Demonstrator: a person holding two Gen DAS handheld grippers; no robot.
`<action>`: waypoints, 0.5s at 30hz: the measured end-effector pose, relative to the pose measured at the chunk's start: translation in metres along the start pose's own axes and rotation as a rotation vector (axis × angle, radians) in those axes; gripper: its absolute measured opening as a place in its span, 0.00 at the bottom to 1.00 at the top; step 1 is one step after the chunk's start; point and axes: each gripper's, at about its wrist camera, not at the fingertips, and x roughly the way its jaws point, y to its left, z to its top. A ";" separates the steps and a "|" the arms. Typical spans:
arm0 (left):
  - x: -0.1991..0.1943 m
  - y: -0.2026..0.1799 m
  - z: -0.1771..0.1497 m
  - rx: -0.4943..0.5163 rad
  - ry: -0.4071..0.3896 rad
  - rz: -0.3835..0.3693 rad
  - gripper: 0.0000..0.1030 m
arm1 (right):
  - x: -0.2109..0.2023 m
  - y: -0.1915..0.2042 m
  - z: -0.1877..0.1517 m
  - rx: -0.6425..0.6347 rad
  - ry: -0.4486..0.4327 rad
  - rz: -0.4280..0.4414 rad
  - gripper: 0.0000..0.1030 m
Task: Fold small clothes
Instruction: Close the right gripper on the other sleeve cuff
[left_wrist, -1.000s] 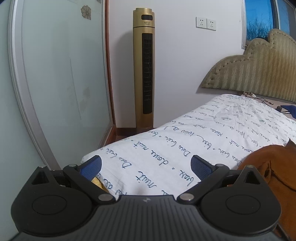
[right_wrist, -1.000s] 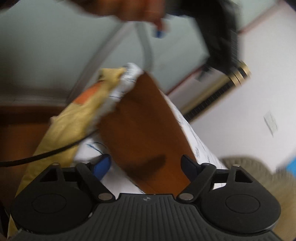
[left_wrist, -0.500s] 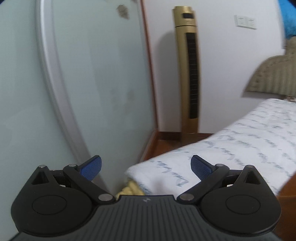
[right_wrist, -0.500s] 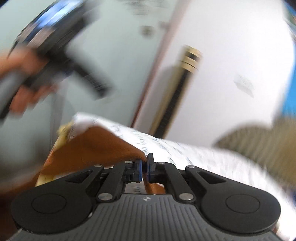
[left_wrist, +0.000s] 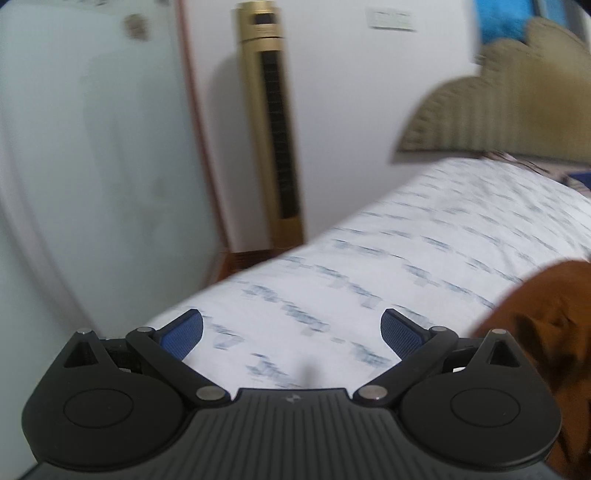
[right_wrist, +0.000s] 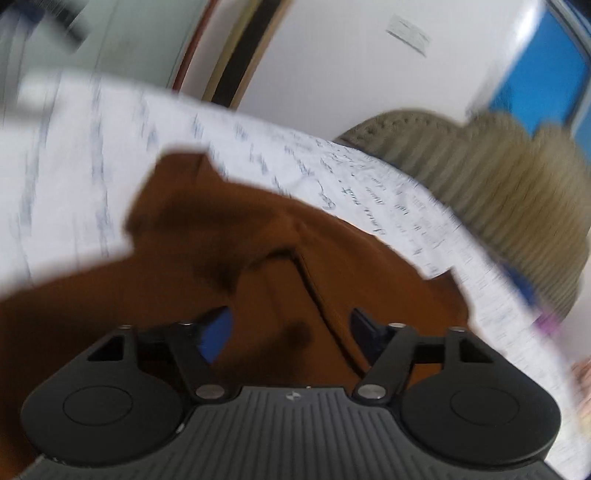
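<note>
Brown garment rumpled on bedsheet; left tongs, right tongs both spread, empty.

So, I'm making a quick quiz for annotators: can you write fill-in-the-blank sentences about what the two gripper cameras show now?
1. The garment lying on the bed is ____ in colour.
2. The left gripper has jaws that stand ____, with nothing between them.
3. The bedsheet is white with blue ____ printed on it.
4. The tall fan by the wall is ____ coloured.

Missing words: brown; open; writing; gold
</note>
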 end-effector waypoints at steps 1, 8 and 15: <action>-0.001 -0.009 -0.002 0.017 0.001 -0.025 1.00 | -0.002 0.005 -0.004 -0.032 -0.004 -0.029 0.75; -0.008 -0.060 -0.018 0.135 0.023 -0.146 1.00 | -0.050 -0.015 -0.002 0.130 -0.174 0.269 0.69; -0.010 -0.073 -0.025 0.165 0.047 -0.156 1.00 | -0.033 0.011 -0.010 0.020 -0.128 0.358 0.68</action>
